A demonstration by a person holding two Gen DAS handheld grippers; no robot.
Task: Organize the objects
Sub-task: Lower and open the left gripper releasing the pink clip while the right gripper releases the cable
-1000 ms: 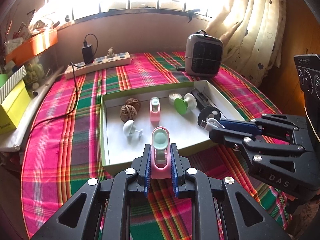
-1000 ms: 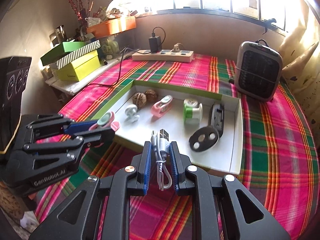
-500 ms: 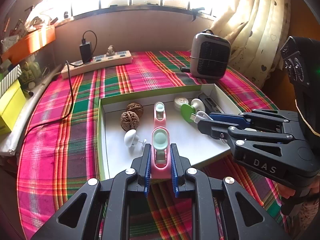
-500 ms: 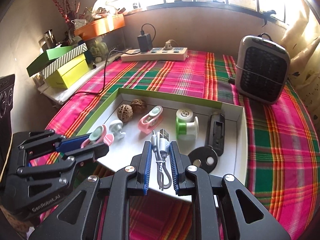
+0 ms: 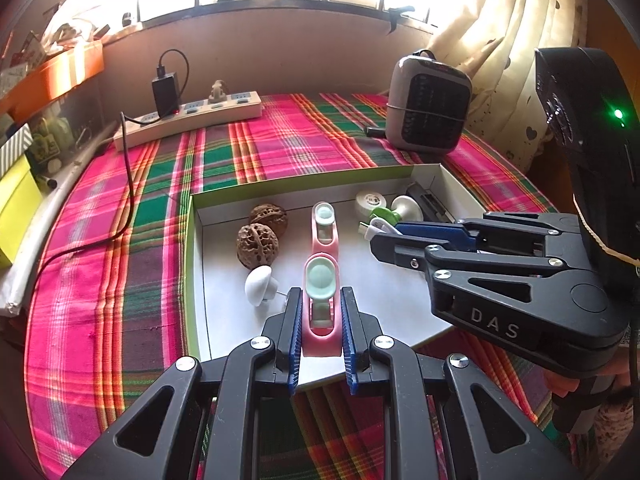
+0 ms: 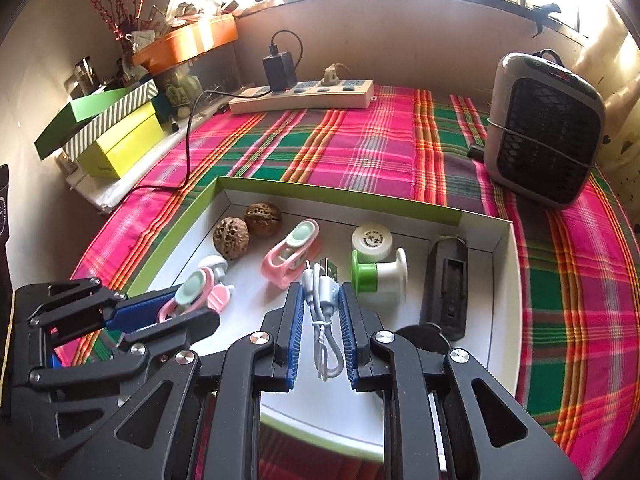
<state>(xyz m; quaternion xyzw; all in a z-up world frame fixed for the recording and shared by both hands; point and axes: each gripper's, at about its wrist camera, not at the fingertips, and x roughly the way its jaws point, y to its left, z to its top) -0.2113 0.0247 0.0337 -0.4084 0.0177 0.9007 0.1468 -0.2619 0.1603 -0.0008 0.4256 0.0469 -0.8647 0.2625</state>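
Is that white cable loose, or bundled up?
Bundled. The cable is folded into a short hank with a tie around its middle, plug end up, pinched in the right tool over the box.

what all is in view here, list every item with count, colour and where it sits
box tray: 1, white inside, green rim, on the plaid cloth
walnuts: 2, brown, tray's far left corner
pink clips: 2, pink with mint pads; one lying in the tray, one held
white knob: 1, in the tray beside the walnuts
spool: 1, green and white, mid tray
round cap: 1, white, behind the spool
black holder: 1, tray's right side
USB cable: 1, white, held
power strip: 1, cream, far edge
heater: 1, grey, far right
left gripper: shut on a clip
right gripper: shut on the cable
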